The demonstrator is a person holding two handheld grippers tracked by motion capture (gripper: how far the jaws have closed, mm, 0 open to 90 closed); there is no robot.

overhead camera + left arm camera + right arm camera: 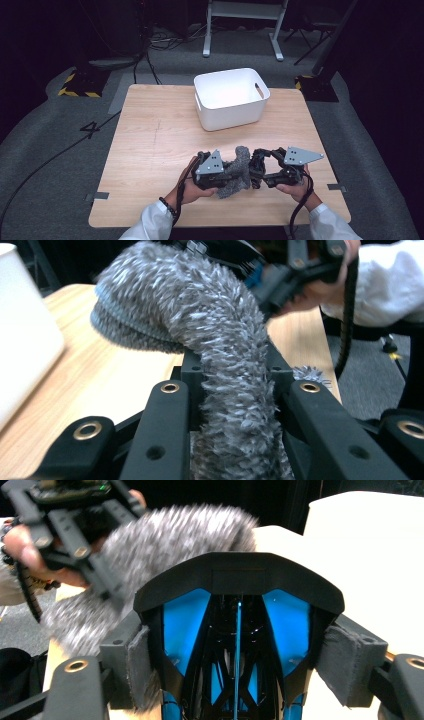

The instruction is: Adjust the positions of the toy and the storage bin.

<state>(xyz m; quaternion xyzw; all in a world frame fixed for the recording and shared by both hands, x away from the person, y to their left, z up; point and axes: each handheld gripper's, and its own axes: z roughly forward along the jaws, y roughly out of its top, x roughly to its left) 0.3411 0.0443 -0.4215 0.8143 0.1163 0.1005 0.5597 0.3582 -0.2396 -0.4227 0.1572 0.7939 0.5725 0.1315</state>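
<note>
The left gripper is pinching one end of the fuzzy grey knitted sock, whose long axis is running across toward the right gripper, pressed together on the other end. Both are holding it above the pale wooden table, with the white plastic bin lying beyond. Fuzz is hiding the right grip itself.

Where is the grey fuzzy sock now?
In the high view, the sock hangs between the left claw and right claw, near the table's front edge.
</note>
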